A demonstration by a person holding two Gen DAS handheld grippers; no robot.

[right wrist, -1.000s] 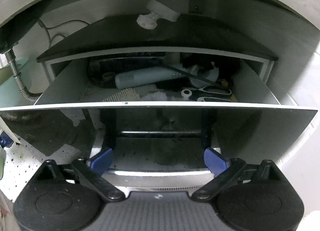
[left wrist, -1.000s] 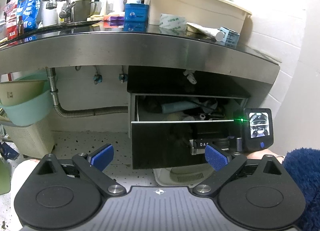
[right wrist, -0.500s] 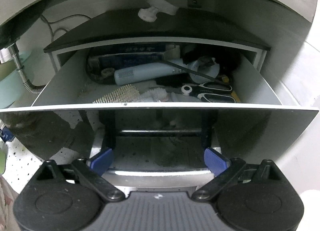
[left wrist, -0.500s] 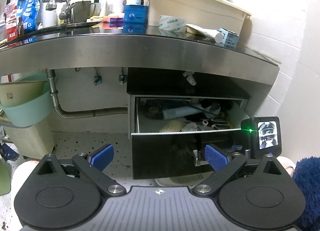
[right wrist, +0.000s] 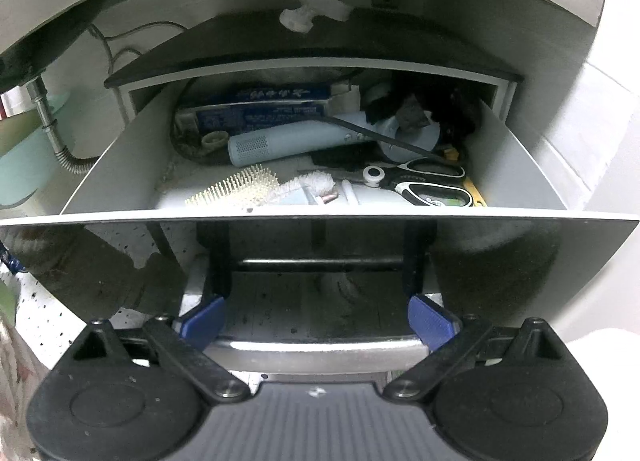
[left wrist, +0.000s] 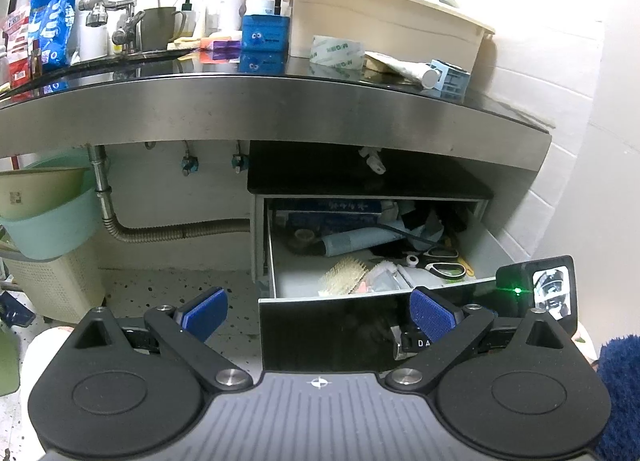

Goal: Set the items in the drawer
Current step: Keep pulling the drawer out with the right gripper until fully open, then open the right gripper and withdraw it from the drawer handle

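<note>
The drawer (left wrist: 332,333) under the steel counter (left wrist: 280,109) stands pulled out, its glossy black front (right wrist: 100,257) facing me. Inside lie a hairbrush (right wrist: 236,189), a pale blue cylinder device (right wrist: 292,141), scissors (right wrist: 428,181) and a blue box (right wrist: 272,109). My right gripper (right wrist: 316,319) is open, its blue fingers (right wrist: 202,321) set over the silver handle (right wrist: 316,349) low on the front. My left gripper (left wrist: 318,311) hangs open and holds nothing, in front of the drawer. On the counter sit a tape roll (left wrist: 338,53), a blue tin (left wrist: 264,35) and a tube (left wrist: 404,69).
A cream bin (left wrist: 380,17) and bottles crowd the counter beside the tap (left wrist: 120,17). Stacked basins (left wrist: 44,221) sit on a cream basket (left wrist: 52,281) at the left, near a flexible drain hose (left wrist: 160,231). A tiled wall (left wrist: 568,165) closes the right side. A fuzzy blue sleeve (left wrist: 620,381) shows at bottom right.
The drawer has slid further out toward me, showing the hairbrush, scissors and more of its floor. The right gripper has come back with the handle. The left gripper has stayed put.
</note>
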